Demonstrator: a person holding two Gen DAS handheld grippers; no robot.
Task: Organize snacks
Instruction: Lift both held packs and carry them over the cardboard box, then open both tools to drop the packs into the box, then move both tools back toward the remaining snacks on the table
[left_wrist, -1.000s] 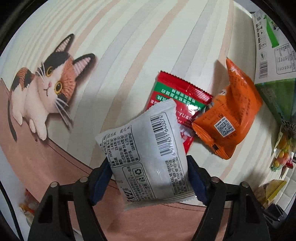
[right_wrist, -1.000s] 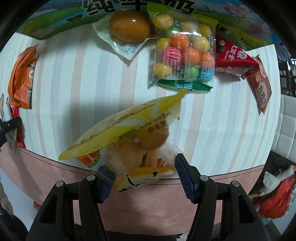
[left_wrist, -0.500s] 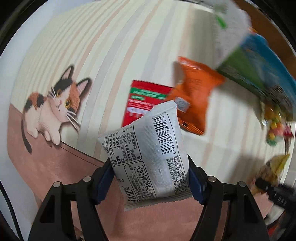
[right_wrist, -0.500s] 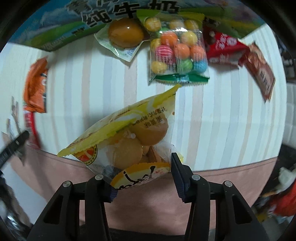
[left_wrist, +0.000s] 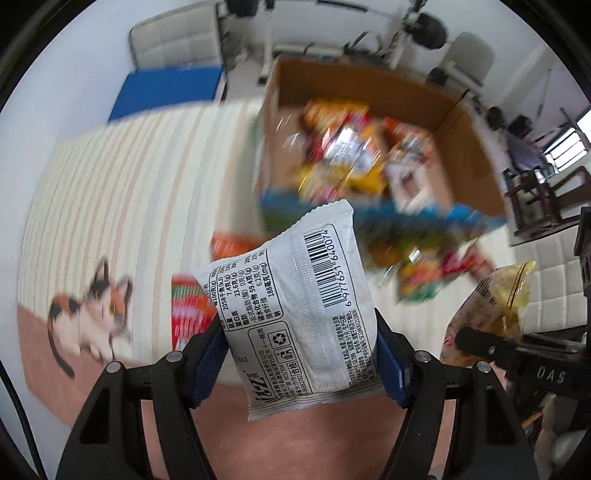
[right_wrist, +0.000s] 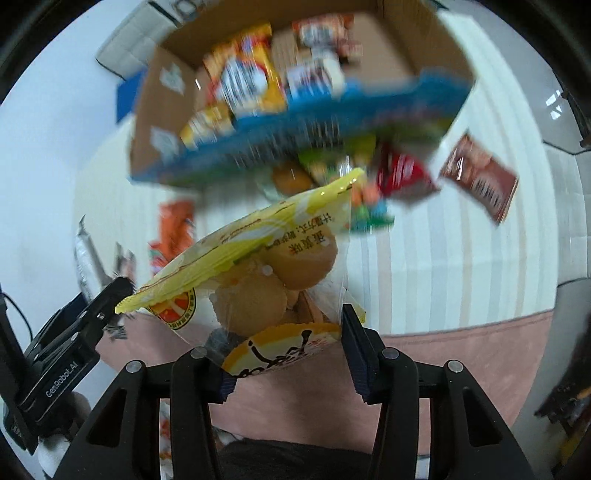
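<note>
Both packets are off the mat now. A second ago each one was low over the striped cloth; now the views have swung up and the cardboard box (left_wrist: 369, 122) fills the upper middle of both frames, blurry but clearly already stocked with snacks. So I read this as the carry step, with the drop into the box next.

My left gripper (left_wrist: 301, 354) is clamped on the white snack packet (left_wrist: 295, 314), back side facing the camera with barcode and nutrition panel, puffy and upright at lower centre. My right gripper (right_wrist: 284, 350) has just pinched tighter on the yellow pastry bag (right_wrist: 258, 273), clear window showing round golden cakes, at centre of its frame.

Other packets stay on the cat-print tablecloth (left_wrist: 110, 192): an orange packet (left_wrist: 232, 245), a red packet (left_wrist: 188, 314), and more just below the box.
</note>
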